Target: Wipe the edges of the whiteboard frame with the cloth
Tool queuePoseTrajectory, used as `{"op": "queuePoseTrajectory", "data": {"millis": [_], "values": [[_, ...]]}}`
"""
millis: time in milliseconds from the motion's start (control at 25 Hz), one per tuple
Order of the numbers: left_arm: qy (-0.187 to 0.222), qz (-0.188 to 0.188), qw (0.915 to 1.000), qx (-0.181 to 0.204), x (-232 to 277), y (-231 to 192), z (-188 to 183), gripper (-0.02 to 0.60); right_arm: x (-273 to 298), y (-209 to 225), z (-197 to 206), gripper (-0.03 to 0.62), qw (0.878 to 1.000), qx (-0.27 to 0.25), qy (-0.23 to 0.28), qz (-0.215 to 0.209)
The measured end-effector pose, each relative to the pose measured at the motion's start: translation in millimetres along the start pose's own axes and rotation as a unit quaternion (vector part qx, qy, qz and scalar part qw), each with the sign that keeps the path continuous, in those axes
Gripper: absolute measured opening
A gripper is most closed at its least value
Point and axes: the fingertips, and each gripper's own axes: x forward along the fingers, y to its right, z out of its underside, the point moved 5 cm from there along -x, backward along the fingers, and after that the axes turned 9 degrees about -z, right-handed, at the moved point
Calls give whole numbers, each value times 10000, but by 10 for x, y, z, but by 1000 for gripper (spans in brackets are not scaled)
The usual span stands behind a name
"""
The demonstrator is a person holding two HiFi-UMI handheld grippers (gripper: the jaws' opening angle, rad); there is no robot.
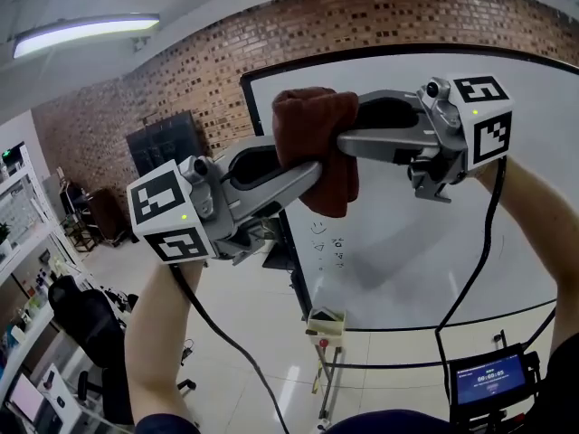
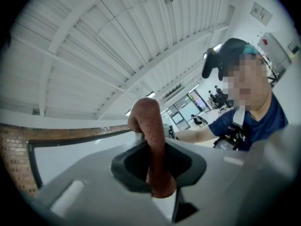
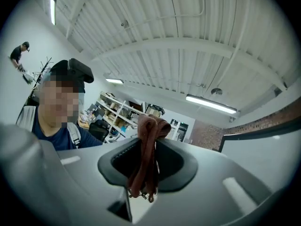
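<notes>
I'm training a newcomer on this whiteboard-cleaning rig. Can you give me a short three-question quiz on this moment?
1. True or false: the left gripper is empty.
2. What colour is the cloth? A blue, B reddish brown, C white.
3. What does the right gripper hold, and what kind of wall is behind the whiteboard?
Key: 1 false, its jaws are shut on the cloth. 2 B. 3 the same cloth; a brick wall.
</notes>
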Motion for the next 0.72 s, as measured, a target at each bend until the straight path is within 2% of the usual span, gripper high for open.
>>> {"op": "queuePoseTrajectory", "data": {"millis": [80,200,240,320,400,480,520,680,720], "values": [[38,-176,9997,-160,-58,-62,17,71,-57,38,30,77,9998,125,122,107],[38,-274,9991,-309,-154,-60,81,71,-188,78,137,74,9964,474,621,337],[44,-267,9991,-340,-191,-53,84,71,-234,94,155,90,9940,625,818,379],[29,-242,9991,-336,-248,-57,53,71,-225,82,177,246,9926,802,870,285],[-11,-234,9993,-304,-248,-87,-4,71,-82,14,204,373,9964,703,466,88],[-55,-251,9993,-281,-213,-103,-22,71,91,-47,264,463,9987,497,54,5],[-88,-267,9992,-268,-204,-94,-2,71,173,-61,310,484,9991,415,-68,27],[-209,-212,9993,-242,-283,11,139,71,380,-24,418,486,9995,271,55,172],[-193,-187,9993,-259,-301,38,139,71,368,-33,395,418,9995,274,128,79]]}}
